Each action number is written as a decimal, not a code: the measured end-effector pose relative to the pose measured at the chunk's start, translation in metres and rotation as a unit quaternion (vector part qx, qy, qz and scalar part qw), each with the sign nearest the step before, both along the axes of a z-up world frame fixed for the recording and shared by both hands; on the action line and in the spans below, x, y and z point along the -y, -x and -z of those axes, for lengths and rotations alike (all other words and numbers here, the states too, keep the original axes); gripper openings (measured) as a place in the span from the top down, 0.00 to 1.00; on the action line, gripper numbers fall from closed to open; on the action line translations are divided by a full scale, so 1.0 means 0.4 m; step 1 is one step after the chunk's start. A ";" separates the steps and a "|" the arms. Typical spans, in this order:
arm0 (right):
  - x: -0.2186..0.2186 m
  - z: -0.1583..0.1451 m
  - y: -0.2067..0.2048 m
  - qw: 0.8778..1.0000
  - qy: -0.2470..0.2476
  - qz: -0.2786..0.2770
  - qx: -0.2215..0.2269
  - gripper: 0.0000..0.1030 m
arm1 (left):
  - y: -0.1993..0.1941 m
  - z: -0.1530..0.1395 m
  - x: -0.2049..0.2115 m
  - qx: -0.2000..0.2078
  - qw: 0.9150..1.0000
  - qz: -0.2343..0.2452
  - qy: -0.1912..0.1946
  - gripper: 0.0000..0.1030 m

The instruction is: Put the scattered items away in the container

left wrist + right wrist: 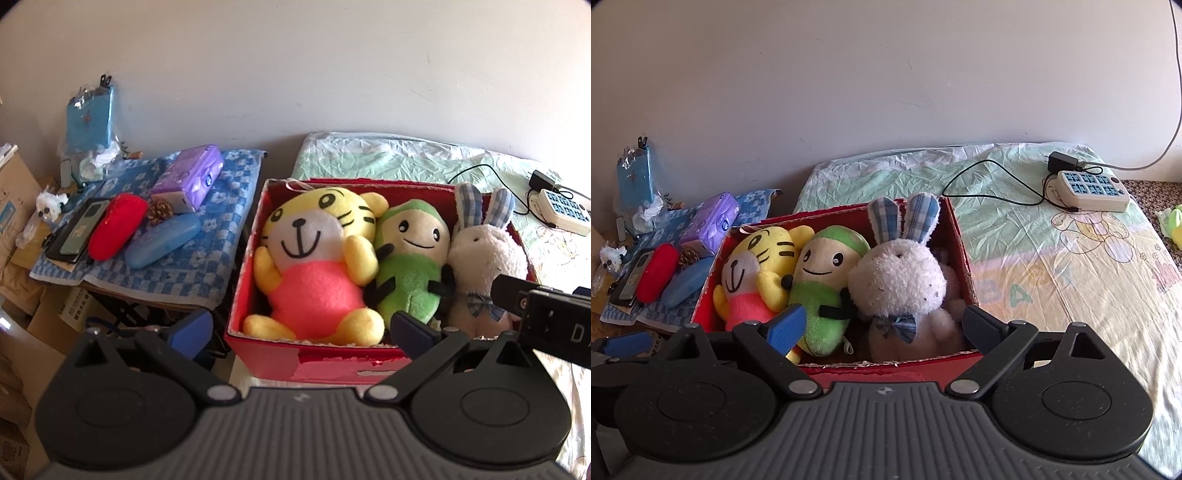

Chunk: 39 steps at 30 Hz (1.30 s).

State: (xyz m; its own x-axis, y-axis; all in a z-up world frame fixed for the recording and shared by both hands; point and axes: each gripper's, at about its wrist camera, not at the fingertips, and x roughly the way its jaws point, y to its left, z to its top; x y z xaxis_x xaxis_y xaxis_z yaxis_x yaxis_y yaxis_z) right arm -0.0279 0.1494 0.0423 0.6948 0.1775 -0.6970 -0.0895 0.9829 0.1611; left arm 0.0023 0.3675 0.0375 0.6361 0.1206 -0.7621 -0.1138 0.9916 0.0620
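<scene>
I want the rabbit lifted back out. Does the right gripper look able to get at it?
Probably yes: the right gripper is open and empty, the white rabbit sits uncovered at the red box end nearest it.

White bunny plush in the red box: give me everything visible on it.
The white bunny plush looks like fuzzy, nubbly fleece, with two upright ears lined in blue plaid, small dark eyes and a blue plaid bow tie at the neck. It sits upright at the right end of the red box, facing the cameras, pressed against the green plush on its left. Neither hand-held gripper holds it; both are open in front of the box.
</scene>
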 end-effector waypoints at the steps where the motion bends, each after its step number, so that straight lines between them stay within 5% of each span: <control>1: 0.002 0.000 0.000 1.000 0.000 0.001 0.000 0.09 | -0.002 0.000 0.000 0.000 1.000 0.000 0.000 0.01; 21: 0.012 0.004 -0.014 0.999 0.009 0.013 0.030 0.09 | -0.042 0.019 -0.006 0.019 0.999 -0.018 -0.041 0.01; 39: -0.008 0.043 -0.015 1.000 0.011 -0.004 0.009 0.09 | -0.031 0.031 -0.032 0.017 0.999 -0.036 -0.024 0.01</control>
State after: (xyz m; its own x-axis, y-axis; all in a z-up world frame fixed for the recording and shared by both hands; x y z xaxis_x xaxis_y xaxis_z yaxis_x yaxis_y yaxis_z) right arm -0.0220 0.1528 0.0253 0.7063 0.1676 -0.6877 -0.1008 0.9855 0.1367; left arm 0.0146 0.3804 0.0251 0.6498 0.2024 -0.7327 -0.1869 0.9768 0.1040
